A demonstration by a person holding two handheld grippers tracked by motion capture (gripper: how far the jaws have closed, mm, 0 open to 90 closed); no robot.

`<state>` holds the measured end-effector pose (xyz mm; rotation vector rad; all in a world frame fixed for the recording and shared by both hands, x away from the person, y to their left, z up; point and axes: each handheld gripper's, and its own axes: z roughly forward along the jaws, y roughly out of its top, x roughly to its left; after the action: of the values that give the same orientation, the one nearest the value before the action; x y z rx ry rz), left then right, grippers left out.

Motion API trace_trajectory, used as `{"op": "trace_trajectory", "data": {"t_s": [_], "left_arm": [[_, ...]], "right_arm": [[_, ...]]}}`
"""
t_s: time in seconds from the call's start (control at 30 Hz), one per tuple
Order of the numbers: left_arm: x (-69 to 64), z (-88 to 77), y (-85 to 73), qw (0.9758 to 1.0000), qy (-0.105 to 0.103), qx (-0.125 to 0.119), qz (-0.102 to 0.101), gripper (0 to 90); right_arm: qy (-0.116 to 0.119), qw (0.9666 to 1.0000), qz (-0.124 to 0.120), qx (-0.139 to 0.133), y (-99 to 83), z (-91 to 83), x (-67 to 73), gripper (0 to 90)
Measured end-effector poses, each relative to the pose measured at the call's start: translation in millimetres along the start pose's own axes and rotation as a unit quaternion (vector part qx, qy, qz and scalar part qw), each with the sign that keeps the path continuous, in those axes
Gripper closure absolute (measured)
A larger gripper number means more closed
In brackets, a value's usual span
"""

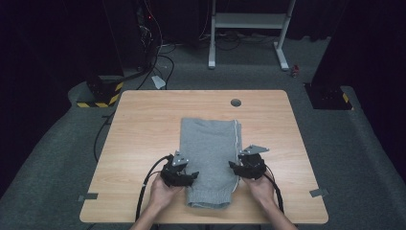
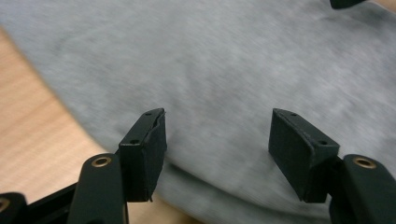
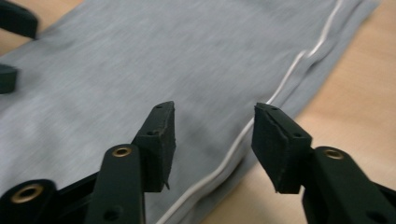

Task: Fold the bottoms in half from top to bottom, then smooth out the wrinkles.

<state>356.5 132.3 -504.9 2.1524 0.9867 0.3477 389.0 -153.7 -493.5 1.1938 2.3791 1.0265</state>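
**Grey Garment Folded, Both Tongs Spread Beside It**

Plainly, much stayed out of sight. The person's forearms were cut off by the bottom edge of the high view, and the room beyond the table was too dark to read apart from a pale metal frame on the floor. The folded grey garment lay in the near middle of the table, its lower hem close to the near edge. What kind of garment it was could not be told; both gripper views were blurred, and a white seam line ran along its right edge.

The left gripper sat at the garment's left edge, jaws spread, cloth below them but nothing pinched. The right gripper sat at the garment's right edge over the seam, jaws likewise spread and gripping nothing.

Bare wood lay open to the left and right of the garment and beyond it, up to a round cable hole near the far edge.
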Motion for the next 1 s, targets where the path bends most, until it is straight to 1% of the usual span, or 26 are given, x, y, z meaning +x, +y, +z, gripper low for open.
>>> {"op": "trace_trajectory", "data": {"t_s": [0.07,0.1,0.13,0.17,0.2,0.23,0.27,0.3,0.33,0.4,0.43,0.53,0.63,0.67,0.73,0.77,0.9,1.0], "left_arm": [[-4.1,1.3,-4.8,0.9999,0.005,0.009,0.007,36.9],[-5.0,2.6,-7.6,0.9998,0.008,0.016,0.009,37.0],[-5.1,3.3,-8.6,0.9998,0.01,0.017,0.009,37.0],[-4.1,4.7,-10.9,0.9998,0.009,0.018,0.002,37.1],[-2.8,4.7,-11.3,0.9999,0.008,0.015,0.002,37.1],[-2.2,5.3,-11.3,0.9998,0.012,0.013,0.001,37.4],[-2.3,5.7,-11.1,0.9999,0.011,0.013,0.0,37.4],[-1.2,6.9,-10.1,0.9998,0.015,0.012,0.004,37.5],[-1.0,7.9,-9.4,0.9998,0.015,0.012,0.001,37.5],[1.4,10.7,-6.0,0.9997,0.02,0.014,-0.002,37.5],[3.6,13.3,-3.2,0.9997,0.022,0.014,-0.002,37.5],[7.2,18.0,-0.1,0.9995,0.028,0.006,-0.009,37.8],[6.5,19.5,1.2,0.9995,0.028,0.005,-0.013,38.2],[5.6,18.7,0.6,0.9995,0.028,0.006,-0.011,38.6],[2.5,16.9,-1.4,0.9997,0.023,0.005,-0.011,38.9],[0.9,15.9,-2.4,0.9997,0.021,0.005,-0.01,38.9],[-4.0,11.8,-5.8,0.9998,0.015,0.009,-0.008,39.0],[-6.9,9.6,-7.4,0.9998,0.013,0.012,-0.005,39.1]], "right_arm": [[0.017,0.9998,0.008,0.007,-8.0,-3.2,4.8,46.0],[0.019,0.9998,0.004,0.01,-11.5,-3.9,6.9,45.4],[0.017,0.9997,0.003,0.016,-15.6,-4.6,9.4,44.7],[0.015,0.9997,0.004,0.017,-17.3,-4.5,10.1,44.6],[0.011,0.9996,-0.001,0.026,-21.2,-2.8,10.2,44.3],[0.007,0.9996,-0.003,0.029,-22.8,-1.6,10.0,44.1],[0.007,0.9995,-0.002,0.03,-24.8,0.5,9.1,43.9],[0.009,0.9995,-0.002,0.03,-25.2,1.4,8.0,43.7],[0.011,0.9994,0.008,0.03,-25.2,3.1,6.6,43.3],[0.003,0.9996,0.007,0.027,-23.8,5.5,5.2,42.8],[0.0,0.9997,0.001,0.026,-22.0,7.3,3.7,42.8],[-0.009,0.9996,0.006,0.025,-17.3,12.2,-0.4,42.6],[-0.014,0.9996,0.01,0.021,-14.7,15.4,-5.0,42.2],[-0.014,0.9996,0.011,0.022,-14.7,15.1,-4.4,42.7],[-0.016,0.9996,0.005,0.021,-16.2,13.0,-1.1,43.7],[-0.016,0.9996,-0.001,0.021,-17.1,11.7,0.7,43.7],[-0.016,0.9995,-0.013,0.022,-19.6,7.4,5.2,43.8],[-0.012,0.9995,-0.011,0.025,-21.8,5.3,6.9,43.9]]}}
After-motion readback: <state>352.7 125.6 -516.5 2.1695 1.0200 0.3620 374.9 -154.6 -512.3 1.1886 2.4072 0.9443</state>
